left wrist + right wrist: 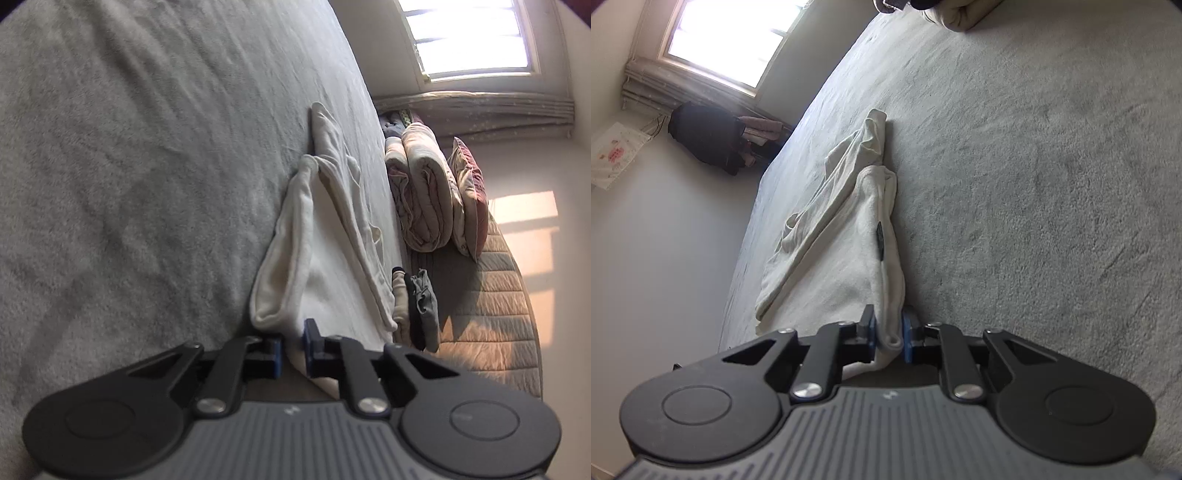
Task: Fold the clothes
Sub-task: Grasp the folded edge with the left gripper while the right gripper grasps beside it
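Observation:
A cream-white garment [317,236] lies crumpled and stretched lengthwise on the grey fleece blanket [129,166] that covers the bed. My left gripper [293,349] is shut on its near edge, with cloth pinched between the blue pads [276,356]. In the right wrist view the same garment [849,236] runs away from me, a small black tag [880,236] on its thick rolled hem. My right gripper [889,334] is shut on that hem, which bulges out between the pads [908,341]. Both grippers sit low, close to the blanket [1034,184].
A small stack of folded clothes [417,310], a rolled quilt [424,192] and a pillow [469,199] sit at the bed's far side. A bright window [469,37] is beyond. A dark heap [705,136] sits by the wall below the window [727,40].

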Tool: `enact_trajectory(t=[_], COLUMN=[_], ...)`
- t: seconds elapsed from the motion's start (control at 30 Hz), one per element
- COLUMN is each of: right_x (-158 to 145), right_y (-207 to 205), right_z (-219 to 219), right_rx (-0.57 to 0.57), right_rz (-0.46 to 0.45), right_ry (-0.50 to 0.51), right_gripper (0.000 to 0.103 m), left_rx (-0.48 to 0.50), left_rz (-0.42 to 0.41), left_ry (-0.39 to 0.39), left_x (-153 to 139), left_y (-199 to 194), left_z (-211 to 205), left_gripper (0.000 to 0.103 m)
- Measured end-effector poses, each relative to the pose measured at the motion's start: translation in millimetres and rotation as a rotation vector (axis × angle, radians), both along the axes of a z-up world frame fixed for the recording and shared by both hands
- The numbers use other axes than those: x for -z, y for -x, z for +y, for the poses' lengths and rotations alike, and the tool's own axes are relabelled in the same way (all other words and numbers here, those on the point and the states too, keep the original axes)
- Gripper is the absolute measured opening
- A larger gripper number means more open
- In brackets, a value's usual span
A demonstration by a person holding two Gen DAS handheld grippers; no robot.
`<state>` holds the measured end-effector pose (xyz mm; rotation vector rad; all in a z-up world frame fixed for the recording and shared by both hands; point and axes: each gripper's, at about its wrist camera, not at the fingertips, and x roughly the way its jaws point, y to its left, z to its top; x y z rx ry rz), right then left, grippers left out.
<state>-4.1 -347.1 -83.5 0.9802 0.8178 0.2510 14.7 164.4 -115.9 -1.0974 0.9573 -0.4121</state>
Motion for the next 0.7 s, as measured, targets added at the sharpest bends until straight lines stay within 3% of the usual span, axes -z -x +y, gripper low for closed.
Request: enact_trajectory(t=[0.27,0.5,0.7], right_x=[-15.7,-40.9,-52.7], right_y=[-3.3,-11.5,-42.7], right_z=[-2.5,-8.2,-18.2], right_rx=[0.073,0.106,0.153], right_rz=[-0.037,-0.115,-0.132], right_ry=[-0.164,-0.242,-0.3], right_gripper=[0.014,0.013,0.013], left_rx=[-0.037,-0.055,-0.106], left_rz=[-0.093,-0.21,-0.225], left_ry=[0.112,0.159,0.204], left_x=[-24.2,-53.8,-72.5], left_y=[3.3,-3.2,-36.9], left_z=[-0.3,-8.8,-13.4], left_gripper=[0.005,0.004,0.004])
